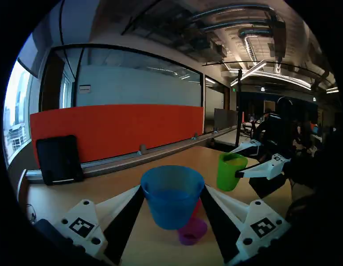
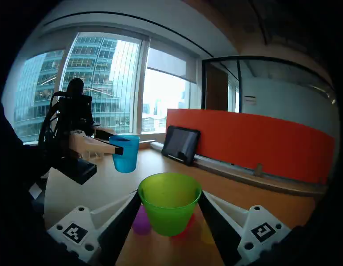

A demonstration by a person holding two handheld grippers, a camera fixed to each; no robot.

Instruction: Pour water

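The left tongs [image 1: 173, 191] clamp a tapered translucent blue plastic cup [image 1: 172, 201], the right tongs [image 2: 169, 199] a matching green cup [image 2: 169, 208], both upright above the smooth wooden bench [image 1: 122, 179].

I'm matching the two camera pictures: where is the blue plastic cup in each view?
Left gripper view: blue plastic cup low centre, between the near fingers.
Right gripper view: left of centre, held in the far fingers.
Shared landmark: the long orange partition panel.
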